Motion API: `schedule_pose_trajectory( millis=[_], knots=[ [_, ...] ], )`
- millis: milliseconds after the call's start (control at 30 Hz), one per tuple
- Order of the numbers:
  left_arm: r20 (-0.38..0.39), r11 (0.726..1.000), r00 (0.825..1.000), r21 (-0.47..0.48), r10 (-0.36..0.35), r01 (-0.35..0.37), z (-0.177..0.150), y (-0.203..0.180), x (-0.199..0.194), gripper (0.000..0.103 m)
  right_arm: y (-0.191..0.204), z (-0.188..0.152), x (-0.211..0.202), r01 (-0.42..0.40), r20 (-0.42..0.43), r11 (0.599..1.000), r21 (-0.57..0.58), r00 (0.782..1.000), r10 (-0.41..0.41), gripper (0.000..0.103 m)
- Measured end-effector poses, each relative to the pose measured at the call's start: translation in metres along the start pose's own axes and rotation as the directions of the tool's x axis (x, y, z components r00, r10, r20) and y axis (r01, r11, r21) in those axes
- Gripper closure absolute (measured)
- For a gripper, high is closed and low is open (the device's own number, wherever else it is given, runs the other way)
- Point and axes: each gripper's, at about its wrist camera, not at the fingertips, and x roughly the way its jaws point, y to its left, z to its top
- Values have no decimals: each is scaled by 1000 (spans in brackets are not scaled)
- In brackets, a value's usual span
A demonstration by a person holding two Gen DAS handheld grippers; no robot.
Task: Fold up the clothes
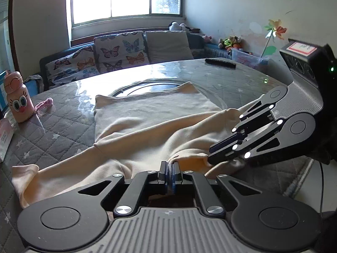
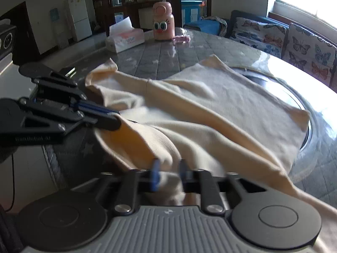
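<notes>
A cream long-sleeved top (image 1: 147, 122) lies spread on the grey quilted table (image 1: 63, 130), with one sleeve stretched across it toward the near left corner. My left gripper (image 1: 170, 169) is shut on the top's near edge. In the right wrist view it (image 2: 117, 119) comes in from the left and holds a lifted fold of the top (image 2: 221, 97). My right gripper (image 2: 169, 174) has a thick bunch of the same edge between its fingers, which stand a little apart and are blurred. In the left wrist view it (image 1: 209, 159) pinches the cloth just to the right of my left gripper.
A pink cartoon bottle (image 1: 18, 99) and a tissue box (image 2: 125, 39) stand at the table's left side. A black remote (image 1: 220, 63) lies at the far edge. A glass turntable (image 1: 147, 87) sits under the top. A sofa with butterfly cushions (image 1: 118, 52) is behind the table.
</notes>
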Motion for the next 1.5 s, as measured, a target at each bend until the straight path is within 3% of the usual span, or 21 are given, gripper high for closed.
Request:
schedule_pose_trajectory(
  millis=[33,300,400,567,833,967,1133,1233,1367,1500],
  knots=[
    [2,1000,1000,5,-8,8,-1,0,-2,99,0,-2,-2,0,-4,1000,-3,1000,0,99],
    [-45,995,995,42,-86,88,-15,-3,-8,98,14,-22,-26,-83,-57,996,-39,995,80,99],
    [-37,995,996,50,-79,81,-11,-2,-12,96,15,-27,-25,-109,-77,994,-31,991,106,99],
    [34,999,999,27,-23,22,9,10,-19,96,1,-18,-41,-137,-30,991,8,990,137,90],
    [-5,998,999,-51,35,-36,30,25,37,96,-46,-1,-27,37,33,994,101,999,-40,67],
    [-12,994,998,-90,62,-62,39,38,61,96,-60,1,-9,105,28,990,98,994,-109,66],
    [-47,979,991,-159,123,-129,38,64,82,96,-67,-7,1,117,-33,988,102,993,-114,66],
    [-113,967,982,-190,149,-169,26,77,84,96,-67,-9,-2,112,-46,989,93,993,-108,66],
    [-128,958,982,-234,140,-167,11,90,67,95,-67,-7,-7,98,-51,992,83,994,-94,66],
    [-121,964,982,-208,145,-168,19,86,56,95,-68,-5,-12,84,-55,994,73,995,-80,61]
  ],
)
